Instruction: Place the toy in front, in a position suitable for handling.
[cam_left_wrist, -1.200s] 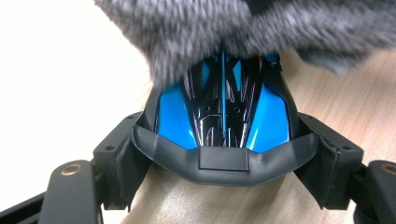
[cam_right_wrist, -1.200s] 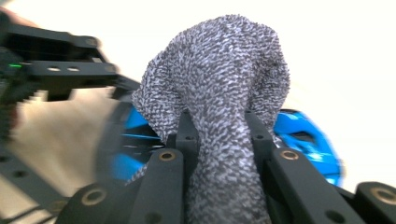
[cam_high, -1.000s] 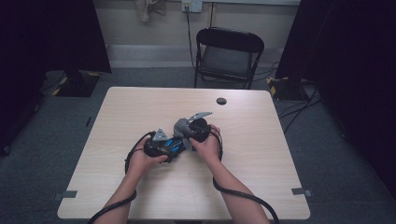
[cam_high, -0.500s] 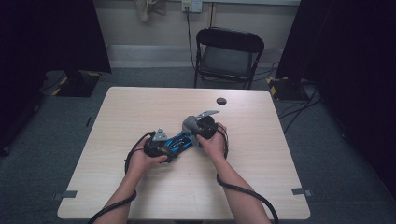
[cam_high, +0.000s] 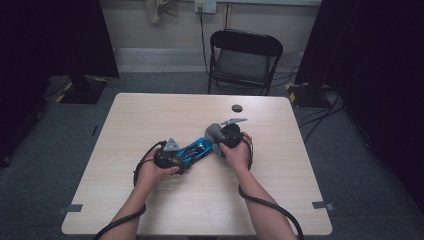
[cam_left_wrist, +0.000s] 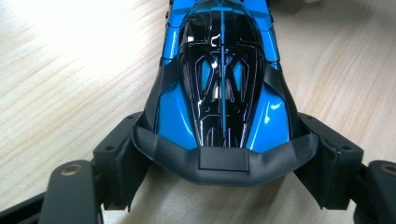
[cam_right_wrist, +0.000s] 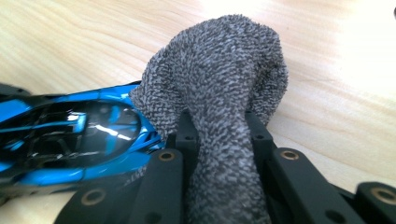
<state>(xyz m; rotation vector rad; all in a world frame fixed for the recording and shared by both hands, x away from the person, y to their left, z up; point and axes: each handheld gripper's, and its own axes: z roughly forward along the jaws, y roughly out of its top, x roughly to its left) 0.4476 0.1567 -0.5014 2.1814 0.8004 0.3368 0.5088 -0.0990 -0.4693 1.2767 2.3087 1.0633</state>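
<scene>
Clearly the work in hand is wiping down a blue toy car that lies on the wooden counter, a little nearer the person's edge than the middle. The left tongs grip the car across its wide black end — in the left gripper view the car sits squarely between the two jaws, which press against its flanks, so they stand wide yet clamped on the body. The right tongs are pressed nearly together on a bunched grey cloth; the right gripper view shows the cloth pinched between the jaws, its rounded wad bulging forward and touching the far end of the car. Well apart from all this, a small dark round object lies near the far edge of the counter, and a folding chair stands beyond it.

By my reading, the step is the rubbing itself, with one hand as a vice and the other as the polisher. The next move calls for the left grip to hold firm so the car cannot skid, while the cloth is drawn along the glossy shell with light pressure — too much push could twist the car out of the jaws or let the cloth slip from its pinch.
</scene>
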